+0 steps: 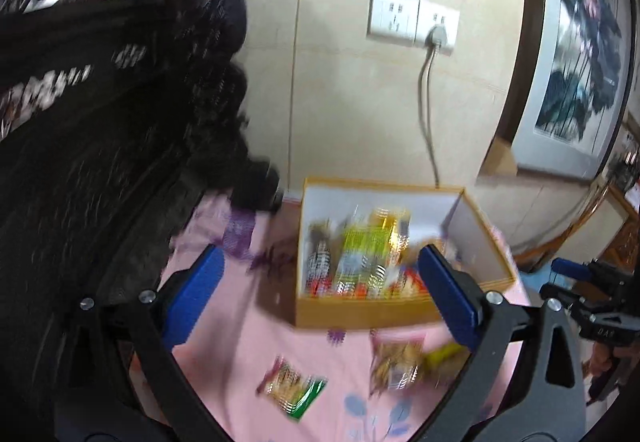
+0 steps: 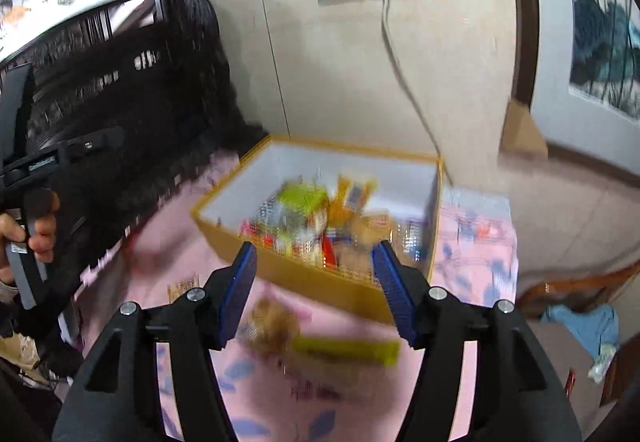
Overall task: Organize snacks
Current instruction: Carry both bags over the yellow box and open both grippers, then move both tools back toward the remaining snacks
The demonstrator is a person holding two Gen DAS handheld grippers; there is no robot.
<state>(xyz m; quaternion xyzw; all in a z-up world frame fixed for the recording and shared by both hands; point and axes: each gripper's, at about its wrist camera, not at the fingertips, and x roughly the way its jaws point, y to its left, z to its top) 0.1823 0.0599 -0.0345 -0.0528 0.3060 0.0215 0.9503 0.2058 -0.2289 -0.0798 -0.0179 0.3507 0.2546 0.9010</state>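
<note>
Both grippers, left [image 1: 320, 282] and right [image 2: 314, 274], fingers apart, empty; box [image 1: 360, 312] holds snacks; 3 packets near.

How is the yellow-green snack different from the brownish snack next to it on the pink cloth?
The yellow-green snack is a long, thin bar lying flat; the brownish snack is a rounder, bunchier packet. The bar is one bright colour; the packet looks golden-brown. Both lie outside the box, before the open right gripper.

- i see a beige wall [image 1: 352, 114] with a double socket [image 1: 412, 22], one grey cord [image 1: 426, 102] plugged in
- framed ink painting [image 1: 580, 54] hangs on my right
- dark carved chair [image 2: 120, 90] on my left
- pink floral cloth [image 2: 344, 394] below
</note>
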